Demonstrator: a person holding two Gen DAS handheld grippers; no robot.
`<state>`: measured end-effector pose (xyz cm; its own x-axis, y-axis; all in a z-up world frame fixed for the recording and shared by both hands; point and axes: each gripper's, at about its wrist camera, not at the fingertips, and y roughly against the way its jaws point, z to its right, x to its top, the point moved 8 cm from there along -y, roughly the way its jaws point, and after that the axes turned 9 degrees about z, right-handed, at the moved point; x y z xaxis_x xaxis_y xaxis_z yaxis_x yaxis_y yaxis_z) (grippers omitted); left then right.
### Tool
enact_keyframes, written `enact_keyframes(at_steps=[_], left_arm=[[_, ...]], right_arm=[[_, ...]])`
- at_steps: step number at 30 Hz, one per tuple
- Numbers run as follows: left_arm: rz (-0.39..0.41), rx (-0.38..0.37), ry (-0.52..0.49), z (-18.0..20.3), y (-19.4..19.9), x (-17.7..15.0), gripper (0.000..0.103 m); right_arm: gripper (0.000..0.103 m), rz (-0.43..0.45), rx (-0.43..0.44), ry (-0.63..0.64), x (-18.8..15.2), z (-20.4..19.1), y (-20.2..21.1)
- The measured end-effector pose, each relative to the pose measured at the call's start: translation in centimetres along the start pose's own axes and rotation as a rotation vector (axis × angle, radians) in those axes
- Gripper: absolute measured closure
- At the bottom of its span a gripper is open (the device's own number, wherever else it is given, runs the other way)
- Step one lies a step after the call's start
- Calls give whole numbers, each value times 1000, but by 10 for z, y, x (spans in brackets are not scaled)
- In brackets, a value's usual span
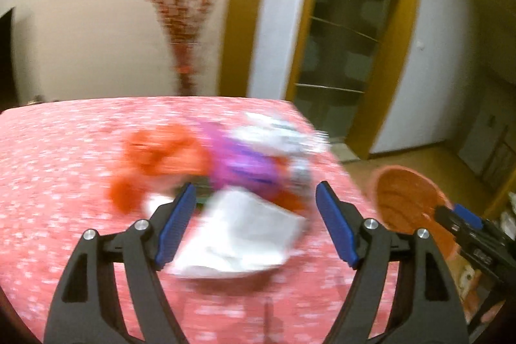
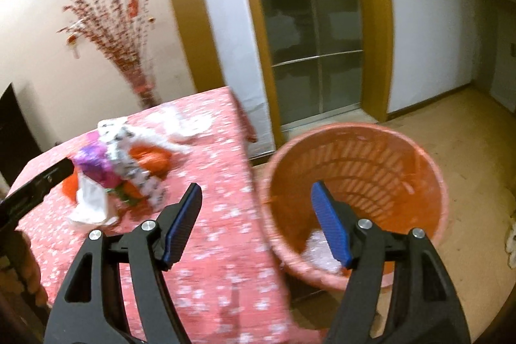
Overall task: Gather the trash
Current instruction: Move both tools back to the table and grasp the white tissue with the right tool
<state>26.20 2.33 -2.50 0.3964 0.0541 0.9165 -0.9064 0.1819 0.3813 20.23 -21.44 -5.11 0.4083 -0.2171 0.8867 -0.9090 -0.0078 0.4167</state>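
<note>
Pink white-speckled cloth-covered surface (image 2: 209, 215), beige wall and glass door behind. Task judged partly done: round orange slotted plastic bin (image 2: 358, 170) on the floor just right of that surface, already holding one pale crumpled scrap (image 2: 317, 250). Left on the surface, well left of the bin: one heap of wrappers (image 1: 238, 163) — white paper, purple foil, orange plastic; blurred, exact count not readable. Left tongs (image 1: 256, 223) released, over the heap, nothing pinched. Right tongs (image 2: 256, 223) released, empty, at the bin's near rim.

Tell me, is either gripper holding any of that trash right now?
No. The left gripper and the right gripper are both open and empty; the trash pile lies on the table.
</note>
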Motion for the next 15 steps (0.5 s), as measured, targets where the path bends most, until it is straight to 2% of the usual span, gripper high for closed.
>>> enact_keyframes(at_steps=[5, 8, 12, 15], left_arm=[[17, 133, 75, -75, 8, 6, 28], [23, 183, 104, -107, 11, 7, 28], [20, 229, 122, -136, 18, 3, 28], [13, 244, 131, -149, 22, -3, 28]], right_arm=[[34, -41, 114, 36, -14, -51, -5], [35, -64, 190, 76, -23, -89, -9], [36, -71, 231, 112, -29, -123, -16], [40, -93, 251, 87, -33, -133, -29]])
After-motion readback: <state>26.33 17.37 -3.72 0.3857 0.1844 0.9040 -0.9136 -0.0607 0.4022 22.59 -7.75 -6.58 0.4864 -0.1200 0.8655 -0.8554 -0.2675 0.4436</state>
